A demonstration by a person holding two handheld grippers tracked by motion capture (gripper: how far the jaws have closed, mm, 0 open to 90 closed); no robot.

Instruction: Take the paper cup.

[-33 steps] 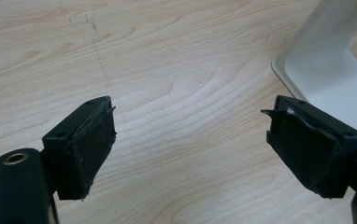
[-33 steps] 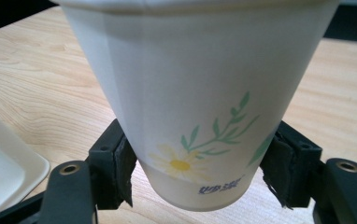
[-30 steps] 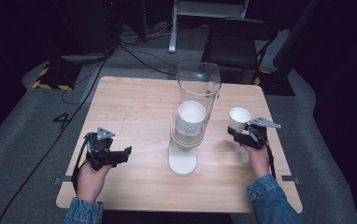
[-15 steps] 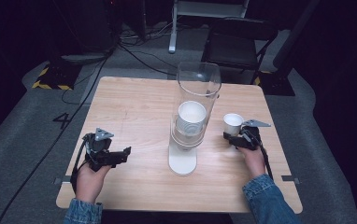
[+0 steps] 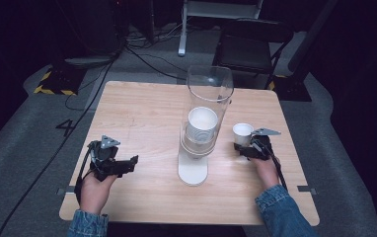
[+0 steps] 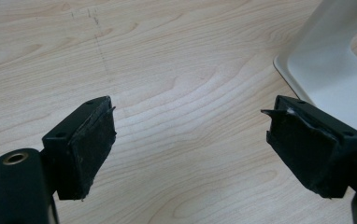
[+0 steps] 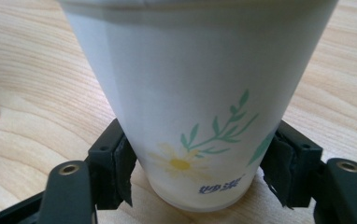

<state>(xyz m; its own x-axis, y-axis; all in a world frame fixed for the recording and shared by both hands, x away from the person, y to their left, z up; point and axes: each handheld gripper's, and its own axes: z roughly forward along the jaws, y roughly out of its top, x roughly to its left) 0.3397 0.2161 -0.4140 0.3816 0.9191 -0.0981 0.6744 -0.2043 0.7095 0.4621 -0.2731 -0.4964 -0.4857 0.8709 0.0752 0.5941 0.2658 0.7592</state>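
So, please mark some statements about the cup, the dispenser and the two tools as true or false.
1. The right tool grips a paper cup near its base. True.
2. The left tool holds a cup. False: its jaws stand open over the bare wooden table.
3. The held cup has a flower print. True: a daisy with green leaves.
4. The clear tube of the dispenser has no cups inside. False: a stack of cups sits in it.
5. The held cup lies on its side. False: it is upright, mouth up.
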